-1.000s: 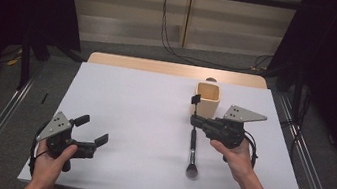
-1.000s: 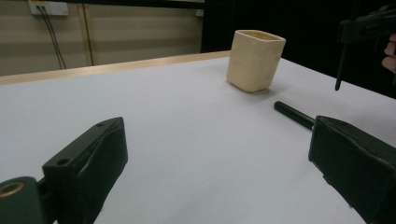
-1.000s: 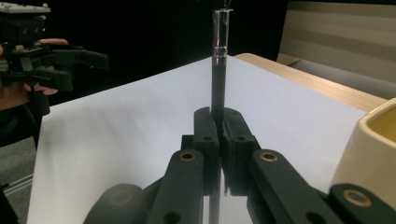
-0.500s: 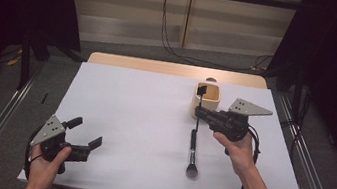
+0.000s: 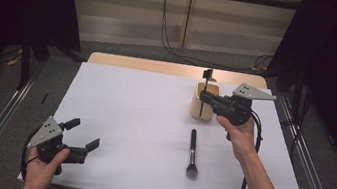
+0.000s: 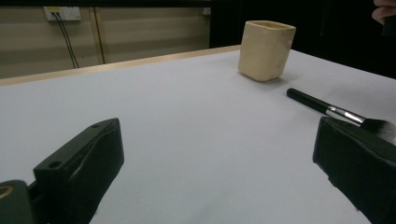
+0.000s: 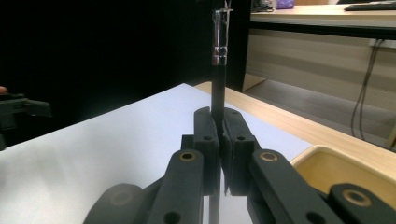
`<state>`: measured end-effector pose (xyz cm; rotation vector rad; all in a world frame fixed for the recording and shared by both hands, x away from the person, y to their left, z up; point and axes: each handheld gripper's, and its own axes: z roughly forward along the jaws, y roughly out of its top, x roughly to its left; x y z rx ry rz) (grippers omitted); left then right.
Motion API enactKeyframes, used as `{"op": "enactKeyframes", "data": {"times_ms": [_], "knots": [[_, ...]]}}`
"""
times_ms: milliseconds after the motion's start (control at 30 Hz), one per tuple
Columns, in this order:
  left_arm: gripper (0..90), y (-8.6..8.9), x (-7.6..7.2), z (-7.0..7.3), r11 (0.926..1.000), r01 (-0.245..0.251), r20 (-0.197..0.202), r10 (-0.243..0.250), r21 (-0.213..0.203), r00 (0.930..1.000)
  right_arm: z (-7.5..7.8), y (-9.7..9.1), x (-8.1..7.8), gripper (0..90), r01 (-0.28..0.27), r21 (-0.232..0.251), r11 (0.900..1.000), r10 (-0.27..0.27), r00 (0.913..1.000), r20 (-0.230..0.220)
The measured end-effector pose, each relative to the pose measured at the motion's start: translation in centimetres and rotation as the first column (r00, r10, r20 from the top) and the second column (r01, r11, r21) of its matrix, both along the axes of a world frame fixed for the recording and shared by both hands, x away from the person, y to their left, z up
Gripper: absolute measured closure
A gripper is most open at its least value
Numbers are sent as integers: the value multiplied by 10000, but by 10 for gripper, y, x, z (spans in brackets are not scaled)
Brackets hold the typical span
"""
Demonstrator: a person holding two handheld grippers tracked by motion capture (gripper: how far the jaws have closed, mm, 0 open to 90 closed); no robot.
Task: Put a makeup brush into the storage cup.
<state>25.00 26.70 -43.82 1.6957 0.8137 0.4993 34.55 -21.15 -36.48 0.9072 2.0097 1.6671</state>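
Black powder brush (image 5: 192, 152) near cup (image 5: 196, 107)

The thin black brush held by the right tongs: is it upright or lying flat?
Upright. The thin black brush stands vertical in the shut right tongs, its lower end over the beige square cup.

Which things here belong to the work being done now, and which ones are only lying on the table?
In the job:
- thin black brush, held upright in the right gripper
- cream square cup, just below that brush

Only lying about:
- black makeup brush with silver collar, flat on the white table
- left gripper, open, holding nothing
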Motion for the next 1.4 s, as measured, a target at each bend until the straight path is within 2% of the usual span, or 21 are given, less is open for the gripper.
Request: {"op": "enactKeyframes", "data": {"times_ms": [167, 367, 667, 900, 1100, 1400], "knots": [[19, 0, 1, -3, 9999, -57, -28, 57, 153, 10000, 6, -1, 10, 861, 203, -131, 9997, -202, 9997, 103], [19, 2, 0, -2, 9997, -227, -28, 227, 26, 9997, 17, -5, 25, 861, 547, -175, 9983, -545, 9984, 140], [19, 1, 2, -2, 9999, -103, -43, 104, 137, 9999, 24, -8, 44, 860, 1076, -515, 9929, -1062, 9939, 289], [30, 1, 0, -2, 9998, -71, 35, 70, 160, 10000, 24, -11, 59, 860, 1606, -393, 9862, -1600, 9870, 167], [30, 1, 0, -2, 9998, -140, 106, 139, 134, 9998, 24, -9, 74, 860, 1774, -583, 9824, -1766, 9841, 187], [29, 0, 0, -2, 9999, -136, 146, 135, 65, 9998, 13, -7, 73, 860, 1632, -687, 9842, -1627, 9866, 125]]}}
